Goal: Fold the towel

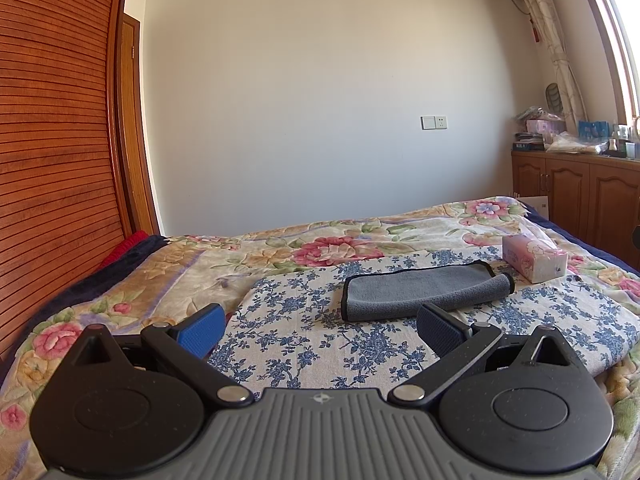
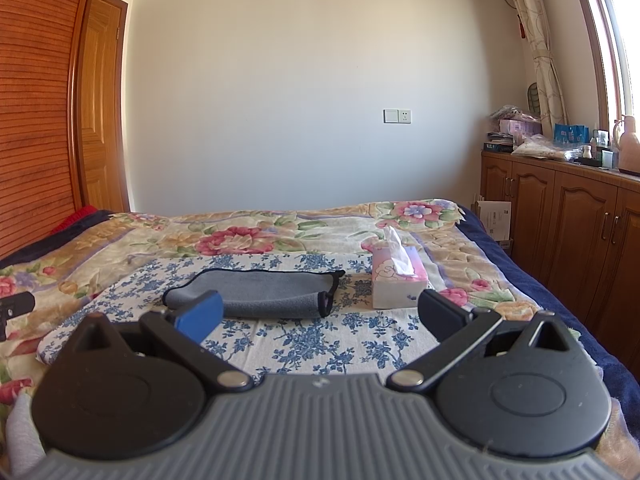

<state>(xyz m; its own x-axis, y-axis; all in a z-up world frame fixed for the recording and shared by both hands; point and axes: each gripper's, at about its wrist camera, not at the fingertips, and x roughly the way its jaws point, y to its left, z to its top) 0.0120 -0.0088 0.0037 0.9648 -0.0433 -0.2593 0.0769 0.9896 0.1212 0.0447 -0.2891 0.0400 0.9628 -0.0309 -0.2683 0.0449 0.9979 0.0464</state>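
A grey towel (image 1: 420,289) with black edging lies folded over on a blue-flowered white cloth (image 1: 304,344) on the bed. It also shows in the right wrist view (image 2: 260,294). My left gripper (image 1: 320,330) is open and empty, a little short of the towel's near edge. My right gripper (image 2: 320,316) is open and empty, just before the towel's near right part; its blue left finger (image 2: 202,316) overlaps the towel's near edge in the picture. A dark part of the left gripper (image 2: 14,306) shows at the left edge of the right wrist view.
A pink tissue box (image 1: 534,258) stands on the bed right of the towel, also in the right wrist view (image 2: 396,286). The floral blanket (image 1: 168,276) covers the bed. Wooden cabinets (image 2: 560,216) with clutter on top line the right wall. A slatted wardrobe (image 1: 52,140) stands at the left.
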